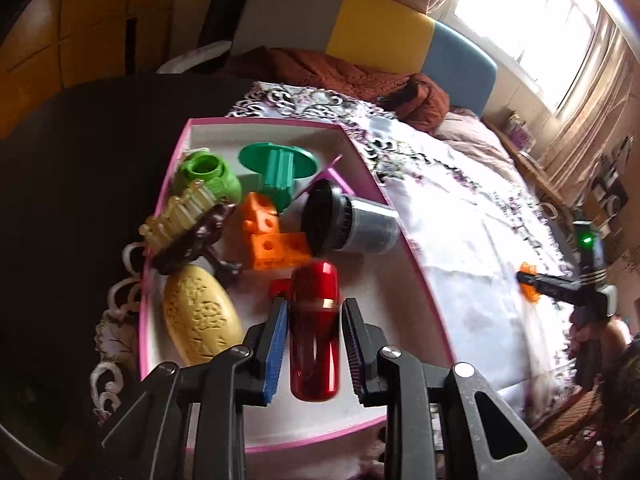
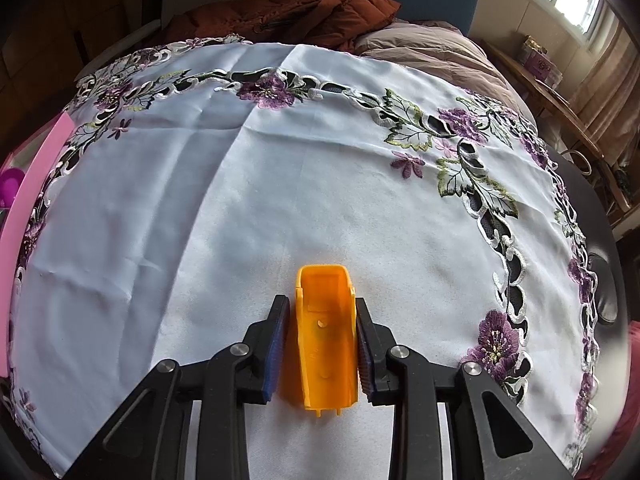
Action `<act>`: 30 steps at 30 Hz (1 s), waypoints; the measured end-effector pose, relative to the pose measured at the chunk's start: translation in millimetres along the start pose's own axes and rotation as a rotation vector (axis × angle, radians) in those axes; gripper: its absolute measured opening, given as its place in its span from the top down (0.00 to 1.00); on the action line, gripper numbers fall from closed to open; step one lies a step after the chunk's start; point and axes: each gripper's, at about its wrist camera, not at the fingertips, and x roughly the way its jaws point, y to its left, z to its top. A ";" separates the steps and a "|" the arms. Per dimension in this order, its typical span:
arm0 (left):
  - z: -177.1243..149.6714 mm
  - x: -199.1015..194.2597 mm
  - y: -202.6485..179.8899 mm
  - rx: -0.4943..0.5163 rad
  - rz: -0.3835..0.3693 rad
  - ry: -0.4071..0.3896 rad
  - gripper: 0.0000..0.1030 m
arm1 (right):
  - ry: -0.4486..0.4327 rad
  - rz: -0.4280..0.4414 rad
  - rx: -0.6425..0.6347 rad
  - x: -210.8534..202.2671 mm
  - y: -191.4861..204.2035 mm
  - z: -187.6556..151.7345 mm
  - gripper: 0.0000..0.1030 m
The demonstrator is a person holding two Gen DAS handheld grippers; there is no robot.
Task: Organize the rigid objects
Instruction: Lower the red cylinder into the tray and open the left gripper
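Observation:
In the left wrist view a pink-rimmed white box (image 1: 404,240) holds several toys: a green ring, a green stand, orange cubes (image 1: 268,240), a black-and-grey cup (image 1: 348,220), a yellow oval (image 1: 200,316) and a brown piece. My left gripper (image 1: 315,312) straddles a shiny red cylinder (image 1: 316,344) over the box, with small gaps at both pads. My right gripper (image 2: 322,312) straddles an orange plastic shell (image 2: 326,340) on the white tablecloth (image 2: 200,220); its right pad touches the shell and its left pad stands slightly off. The right gripper also shows in the left wrist view (image 1: 532,284).
The embroidered cloth covers a dark round table (image 2: 604,280). The pink box wall (image 2: 36,184) lies at the left edge of the right wrist view. A bed with a rust blanket (image 2: 300,12) and a window are behind.

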 end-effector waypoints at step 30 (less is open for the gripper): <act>3.2 -29.4 -6.4 0.043 0.127 -0.104 0.70 | 0.009 -0.021 0.006 -6.0 3.5 2.4 0.74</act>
